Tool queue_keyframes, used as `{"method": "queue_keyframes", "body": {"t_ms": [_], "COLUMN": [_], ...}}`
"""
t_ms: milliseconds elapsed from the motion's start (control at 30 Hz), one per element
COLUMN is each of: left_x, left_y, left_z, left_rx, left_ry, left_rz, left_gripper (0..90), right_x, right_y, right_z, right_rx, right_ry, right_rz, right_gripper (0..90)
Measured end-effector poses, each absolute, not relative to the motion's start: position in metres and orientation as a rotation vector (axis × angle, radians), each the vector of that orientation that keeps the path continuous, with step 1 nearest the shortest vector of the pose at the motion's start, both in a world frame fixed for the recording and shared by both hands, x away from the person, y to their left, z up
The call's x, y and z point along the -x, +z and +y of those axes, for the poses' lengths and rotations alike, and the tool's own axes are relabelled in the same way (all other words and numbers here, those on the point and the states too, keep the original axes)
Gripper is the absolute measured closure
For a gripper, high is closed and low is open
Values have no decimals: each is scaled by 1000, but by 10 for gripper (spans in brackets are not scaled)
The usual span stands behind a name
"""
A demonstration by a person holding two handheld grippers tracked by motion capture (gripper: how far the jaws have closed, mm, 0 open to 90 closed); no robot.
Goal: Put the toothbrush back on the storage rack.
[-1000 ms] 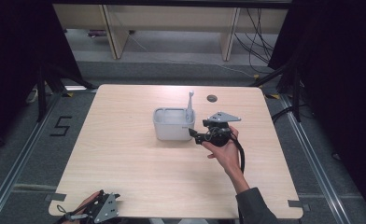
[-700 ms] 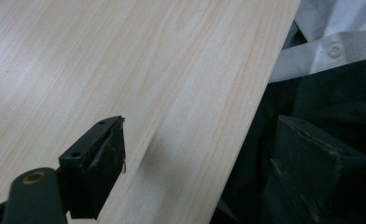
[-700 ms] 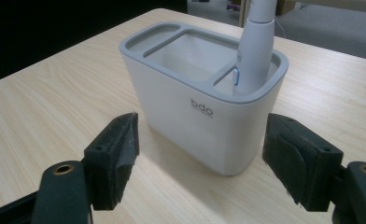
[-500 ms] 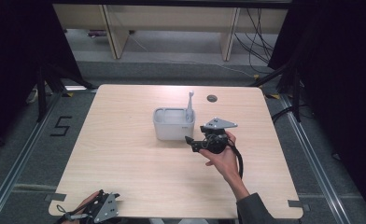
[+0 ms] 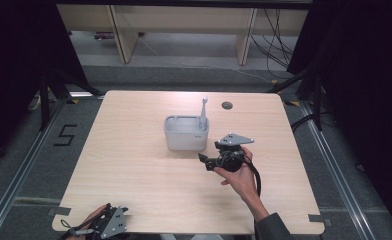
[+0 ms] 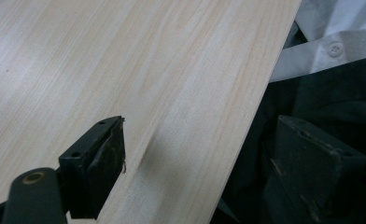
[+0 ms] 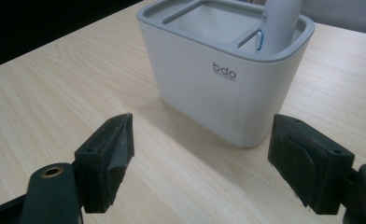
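While the left black two-jaw gripper (image 5: 100, 226) sits at the table's near edge, at about seven o'clock from the table's centre in the high view, its jaws stand wide apart in the left gripper view, one over the pale wooden tabletop (image 6: 125, 70) and the other past the edge, in front of dark clothing and a white buttoned shirt (image 6: 333, 44). A hand (image 5: 91, 219) grips it there.

Farther in, at roughly four o'clock from the centre, the right black gripper (image 5: 206, 162) with its grey three-cornered plate is held by the person's right hand (image 5: 241, 177); a black cable loops beside the wrist. Its jaws are spread wide and hold nothing, and in the right gripper view they frame bare wood just short of the container.

Beyond it, near the table's centre and at about eleven o'clock from the right gripper, stands the pale grey rounded-square plastic holder (image 5: 185, 132) with a darker grey rim and divided compartments, marked "bdo". A slim grey toothbrush-like stick (image 5: 203, 111) stands upright in its right-hand compartment.

Farthest, at about one o'clock, a small dark round hole (image 5: 227, 105) lies in the tabletop.
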State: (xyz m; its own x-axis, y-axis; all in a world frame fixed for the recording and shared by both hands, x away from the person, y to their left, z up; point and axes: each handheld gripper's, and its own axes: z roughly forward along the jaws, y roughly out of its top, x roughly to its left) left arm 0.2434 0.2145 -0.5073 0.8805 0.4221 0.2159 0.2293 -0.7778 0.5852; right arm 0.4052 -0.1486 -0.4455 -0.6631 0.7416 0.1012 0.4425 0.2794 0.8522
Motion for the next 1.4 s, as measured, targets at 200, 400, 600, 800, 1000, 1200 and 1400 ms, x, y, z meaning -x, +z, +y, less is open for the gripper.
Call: {"method": "queue_keyframes", "body": {"t_ms": [200,400,600,800,1000,1200,1400], "left_x": [-243,-243,-243,-243,-243,-243,-243], "left_y": [-507,-507,-507,-507,-508,-507,-507], "left_z": [215,215,214,214,214,214,214], "left_rx": [-2481,-2479,-2481,-2483,-2486,-2482,-2481], "left_ry": [460,459,458,457,454,460,460], "left_rz": [468,469,467,467,466,469,469], "left_gripper": [167,167,167,167,167,168,168], "right_x": [-399,-389,-384,-375,-367,-362,-357], "right_y": [-452,-457,-466,-473,-475,-476,-479], "right_z": [-152,-152,-154,-155,-155,-156,-157], "right_rx": [-1030,-1058,-1037,-1071,-1054,-1033,-1034], "right_ry": [1340,1343,1316,1319,1286,1287,1289], "right_rz": [2243,2243,2272,2295,2316,2320,2336], "right_gripper": [228,226,221,217,209,201,188]}}
